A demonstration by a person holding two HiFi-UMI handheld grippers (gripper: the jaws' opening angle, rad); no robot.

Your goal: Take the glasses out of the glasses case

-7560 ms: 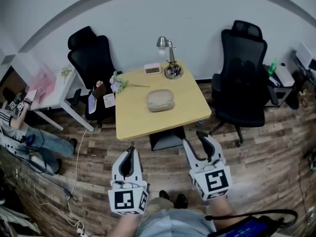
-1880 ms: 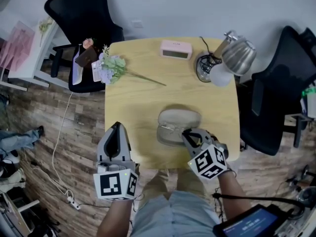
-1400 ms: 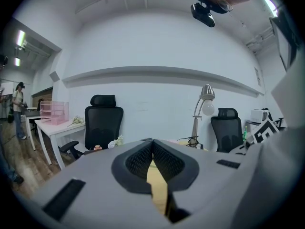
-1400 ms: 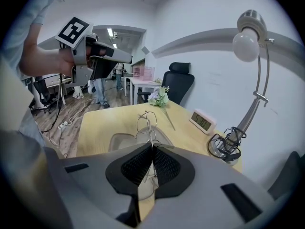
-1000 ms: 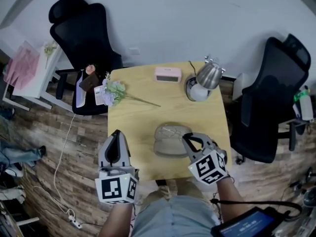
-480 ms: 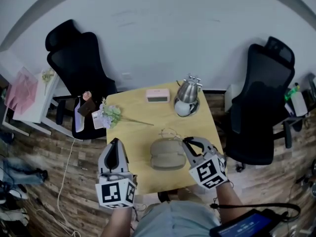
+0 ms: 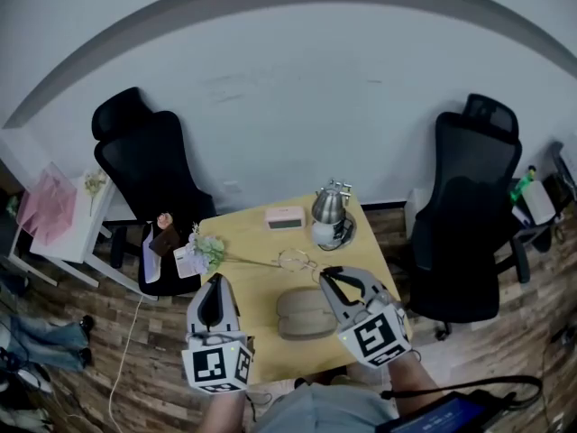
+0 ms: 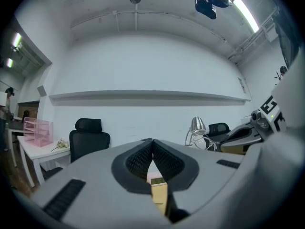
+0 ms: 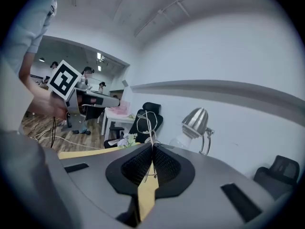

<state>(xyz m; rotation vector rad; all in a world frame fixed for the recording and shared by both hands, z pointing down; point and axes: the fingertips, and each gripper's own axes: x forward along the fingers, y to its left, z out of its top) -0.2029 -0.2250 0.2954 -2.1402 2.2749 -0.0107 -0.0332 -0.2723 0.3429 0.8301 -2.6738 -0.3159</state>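
The step in hand, as I judge it, is carrying the thin wire-framed glasses [image 7: 295,260] clear of their case. The right gripper [image 9: 152,148] has its jaws pressed together on a slender part of the metal frame, and the lenses stand up just beyond its tips. That is a narrow hold on a springy wire, so the carry should be slow and level, without twisting at the wrist. Squeezing harder would probably bend the frame. The glasses should be set down lenses-up on bare tabletop.

The oval grey-beige glasses case [image 7: 304,314] lies below and just to the inside of that gripper, on the pale yellow wooden table [image 7: 243,273]. The left gripper [image 8: 152,141] is closed on nothing and hangs well off to the case's other side. It could steady the case if needed.

The frame is fine, rounded and shiny, with clear lenses. The jaw pads are black with a ribbed grid texture that should resist slipping. The case looks soft-skinned, matte and pebble-shaped.
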